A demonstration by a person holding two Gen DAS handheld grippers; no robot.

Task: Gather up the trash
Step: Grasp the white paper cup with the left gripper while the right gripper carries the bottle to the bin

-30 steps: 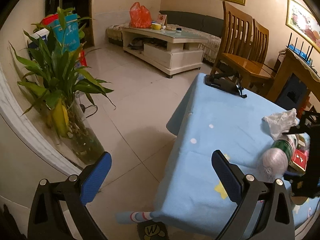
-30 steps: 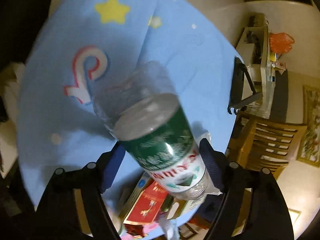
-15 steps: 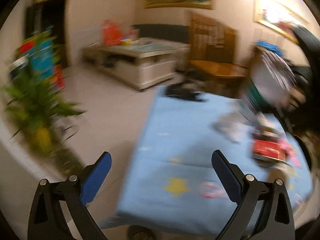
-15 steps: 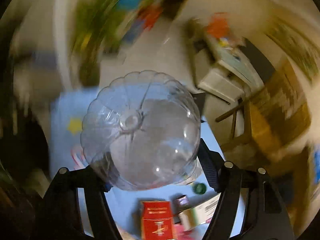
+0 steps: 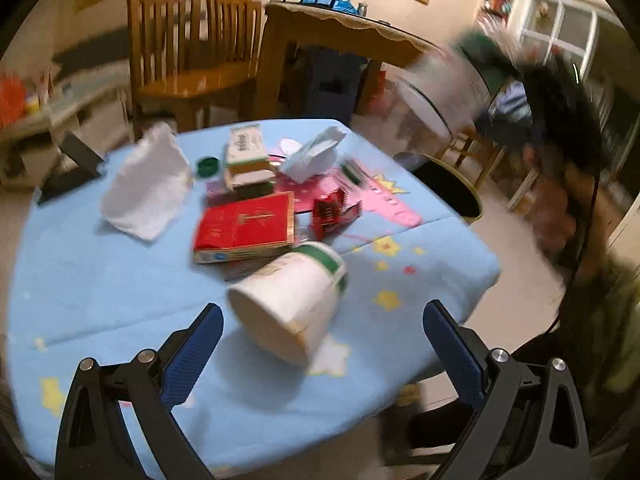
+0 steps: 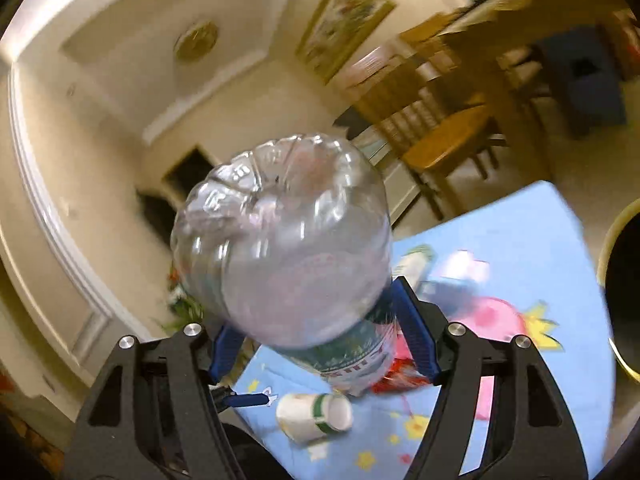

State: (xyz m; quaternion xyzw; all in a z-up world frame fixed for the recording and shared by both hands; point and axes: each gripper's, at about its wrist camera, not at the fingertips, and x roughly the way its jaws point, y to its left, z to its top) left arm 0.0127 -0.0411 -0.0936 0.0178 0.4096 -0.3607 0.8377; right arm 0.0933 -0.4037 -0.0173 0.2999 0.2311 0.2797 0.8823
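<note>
My right gripper [image 6: 324, 340] is shut on a clear plastic bottle [image 6: 288, 248] with a green label, held high above the blue tablecloth [image 6: 500, 248]. In the left wrist view the bottle [image 5: 452, 76] is a blur at the upper right, above a dark bin [image 5: 452, 192]. My left gripper [image 5: 320, 344] is open and empty, just in front of a tipped white paper cup [image 5: 288, 304] with a green band. Behind the cup lie a red box [image 5: 244, 228], a white bag [image 5: 148, 188], a green cap [image 5: 207, 166], small cartons [image 5: 246, 156] and wrappers [image 5: 332, 212].
The bin's yellow rim [image 6: 612, 240] shows at the right edge of the right wrist view. Wooden chairs [image 5: 188, 60] and a wooden cabinet [image 5: 340, 40] stand behind the table. A black stand [image 5: 68, 168] sits at the table's far left corner.
My left gripper has swung right, from the plant and floor to the trash pile and cup. My right gripper has lifted the bottle off the table and carried it toward the bin.
</note>
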